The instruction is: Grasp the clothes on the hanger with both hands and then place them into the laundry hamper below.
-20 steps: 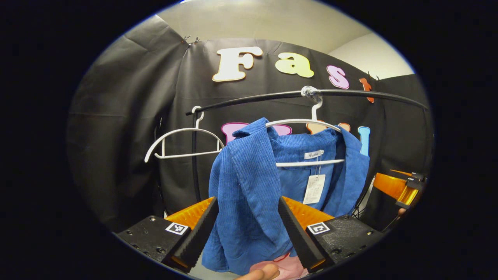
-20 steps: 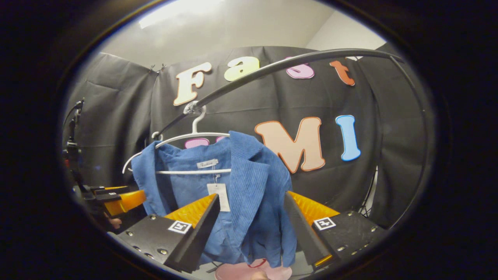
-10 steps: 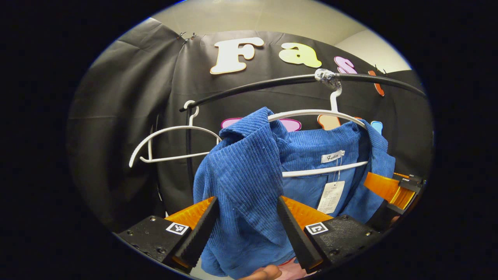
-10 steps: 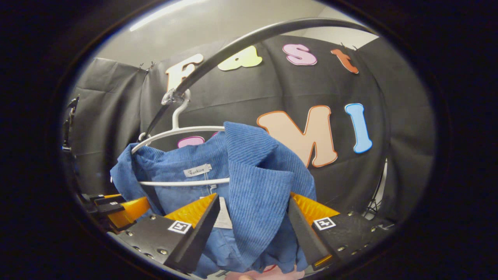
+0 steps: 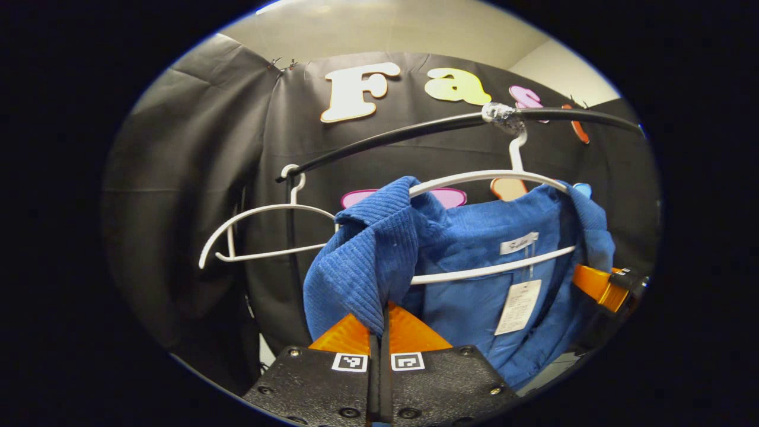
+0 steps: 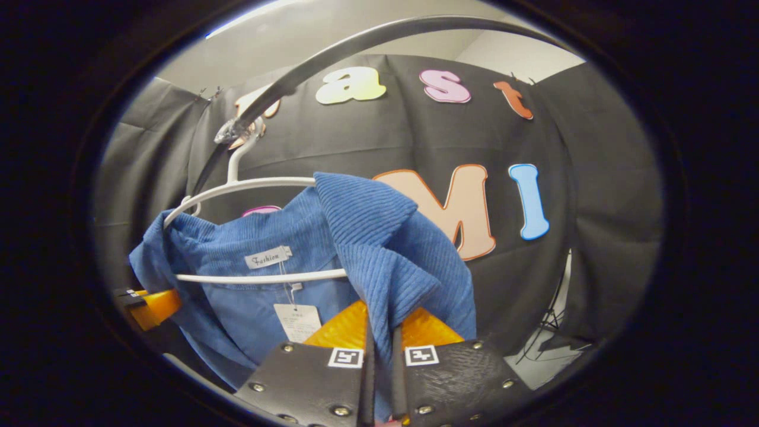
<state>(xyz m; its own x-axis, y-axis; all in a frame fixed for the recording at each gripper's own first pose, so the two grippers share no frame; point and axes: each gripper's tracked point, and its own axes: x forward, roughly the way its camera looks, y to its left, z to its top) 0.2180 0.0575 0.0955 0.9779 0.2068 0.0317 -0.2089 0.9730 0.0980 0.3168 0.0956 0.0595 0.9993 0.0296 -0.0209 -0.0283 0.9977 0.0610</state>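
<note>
Blue jacket (image 5: 474, 267) on hanger (image 5: 492, 178); left gripper (image 5: 379, 332), right gripper (image 6: 379, 332) jaws clamped on lapels.

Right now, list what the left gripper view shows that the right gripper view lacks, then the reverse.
Left gripper view alone: a bare white hanger on the rail's end.
Right gripper view alone: black stand legs low on the right.
Both: the blue corduroy jacket on its white hanger under the black rail, with the left gripper and right gripper each shut on a lapel.

ribbed blue corduroy jacket (image 5: 379, 261), smooth white hanger (image 5: 486, 176), paper tag (image 5: 517, 306), glossy black rail (image 5: 409, 130)
</note>
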